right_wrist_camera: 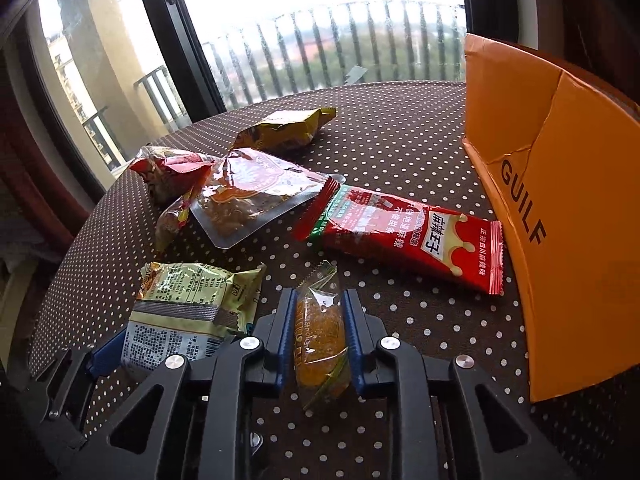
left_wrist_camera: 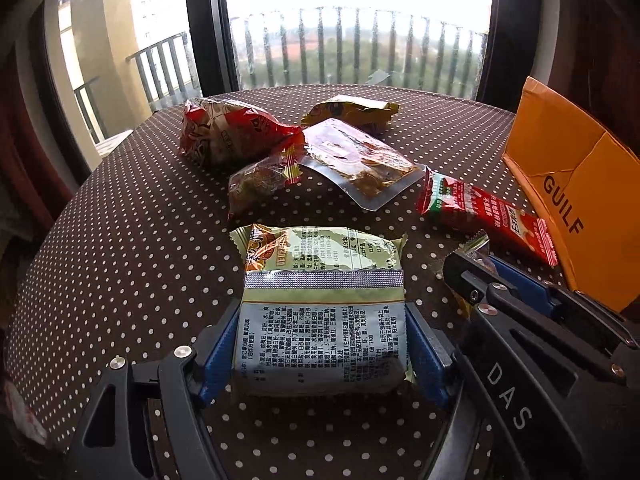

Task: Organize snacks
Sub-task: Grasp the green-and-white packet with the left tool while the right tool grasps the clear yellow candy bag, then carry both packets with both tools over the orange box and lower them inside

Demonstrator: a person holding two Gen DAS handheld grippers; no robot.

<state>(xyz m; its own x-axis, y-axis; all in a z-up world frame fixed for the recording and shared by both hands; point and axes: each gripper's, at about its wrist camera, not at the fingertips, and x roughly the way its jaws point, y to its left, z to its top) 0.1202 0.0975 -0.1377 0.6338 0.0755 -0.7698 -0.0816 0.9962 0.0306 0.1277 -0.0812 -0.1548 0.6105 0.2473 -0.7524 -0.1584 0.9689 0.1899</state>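
A: What is the right gripper point(right_wrist_camera: 318, 334) clamping?
B: A small clear-wrapped orange snack point(right_wrist_camera: 320, 344), squeezed between its blue fingers, lying on the brown polka-dot surface point(right_wrist_camera: 400, 120).
A: And the left gripper point(left_wrist_camera: 320, 354)?
B: Angling down, its half-spread fingers are pressing a pale green printed foil packet point(left_wrist_camera: 320, 308).

Polka-dot table point(left_wrist_camera: 120, 208), window point(left_wrist_camera: 352, 40), balcony railing point(left_wrist_camera: 360, 48)

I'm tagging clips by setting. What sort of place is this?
Probably a high-rise flat: a polka-dot table by a large window, with a balcony railing and treetops far below. Snack packets and an orange box suggest a home.
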